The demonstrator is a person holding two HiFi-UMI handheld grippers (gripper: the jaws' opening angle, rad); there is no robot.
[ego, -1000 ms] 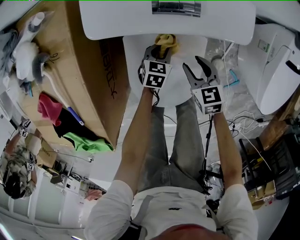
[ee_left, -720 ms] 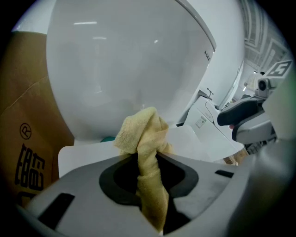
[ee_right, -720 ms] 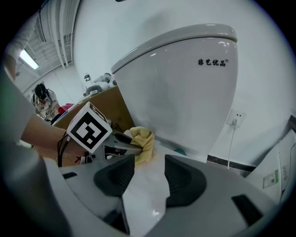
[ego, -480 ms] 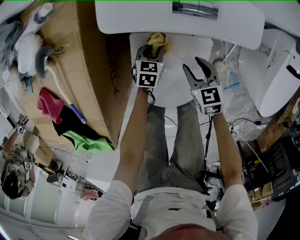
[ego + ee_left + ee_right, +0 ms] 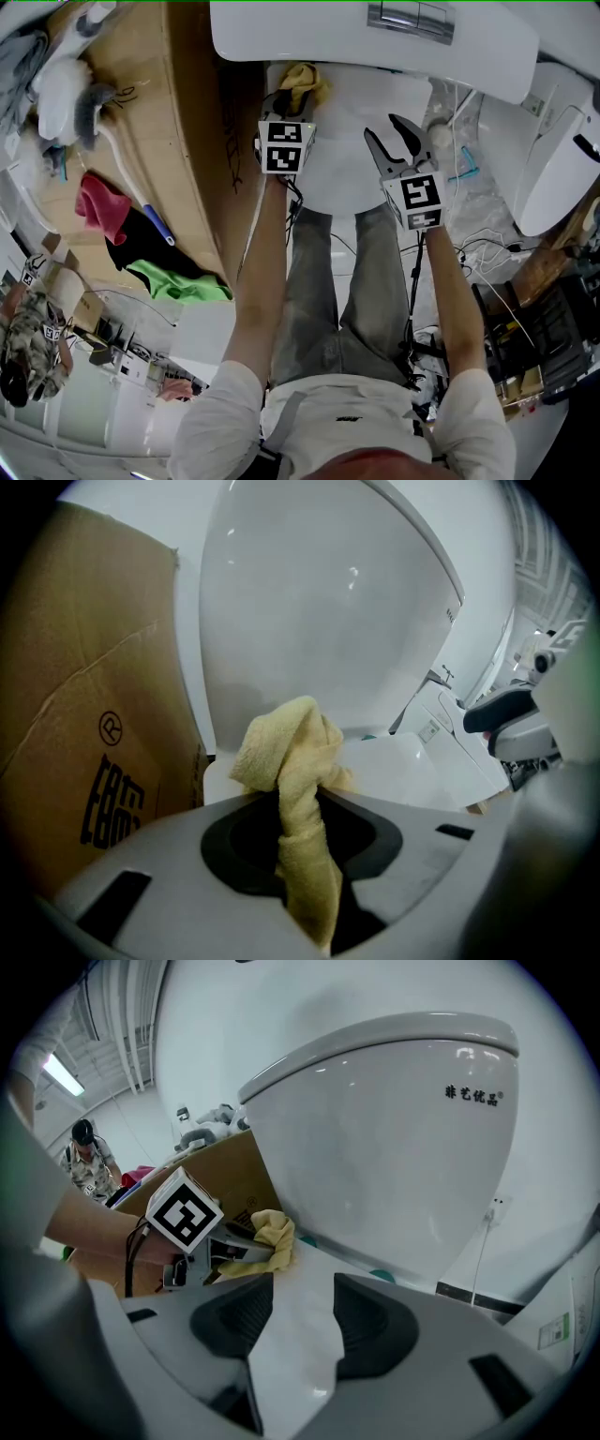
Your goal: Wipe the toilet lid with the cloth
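left gripper (image 5: pixel 292 101): jaws clamped on the yellow cloth (image 5: pixel 286 761); a strip of it runs down between the pads and the rest bunches out past the tips
cloth position: at the rear left of the toilet lid (image 5: pixel 361 164), close under the cistern (image 5: pixel 309 33); in the right gripper view the bunched end (image 5: pixel 269 1239) looks pressed on the lid surface
right gripper (image 5: pixel 399 139): jaws apart, nothing between them, only bare white lid (image 5: pixel 305 1279) showing in the gap
right gripper position: over the right half of the lid, tips pointing at the cistern, well apart from the cloth
lid: closed, white, glossy
cistern: white, dark print on the upper right of its front in the right gripper view
cardboard box (image 5: pixel 187 141): just left of the toilet, beside the left gripper; red (image 5: pixel 98 206), black and green (image 5: pixel 178 281) fabric on its top
second toilet (image 5: pixel 553 141): right of the scene, apart from both grippers
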